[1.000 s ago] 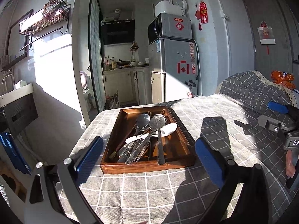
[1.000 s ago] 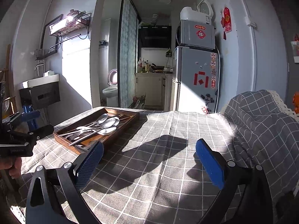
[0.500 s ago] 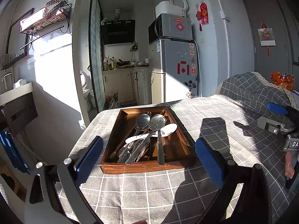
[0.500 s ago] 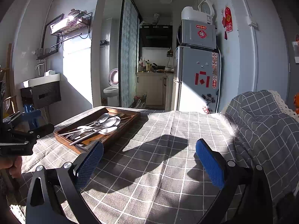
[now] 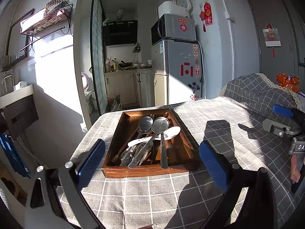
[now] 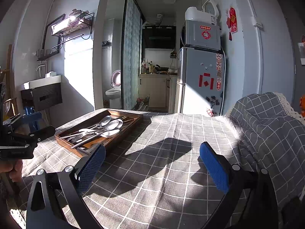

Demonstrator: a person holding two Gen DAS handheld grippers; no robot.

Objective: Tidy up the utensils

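Nothing has visibly shifted since a second ago. Left gripper (image 5: 152, 160) hovers spread wide before the wooden tray (image 5: 146, 170) of piled utensils (image 5: 150, 137) near the table's (image 5: 171, 200) far-left corner; right gripper (image 6: 152, 164) is spread too, over bare cloth.

Sunlit wall (image 6: 78, 72), fridge (image 6: 200, 80) w/ microwave (image 6: 202, 35), kitchen behind.

Glossy dark-stained wooden tray (image 5: 150, 169), shiny steel spoons (image 5: 159, 126) with textured metal handles, smooth white ceramic-looking spoon (image 5: 171, 131), matt grey checked cloth (image 5: 144, 192) over desk, ribbed blue pads (image 5: 211, 164) on matt black tongs
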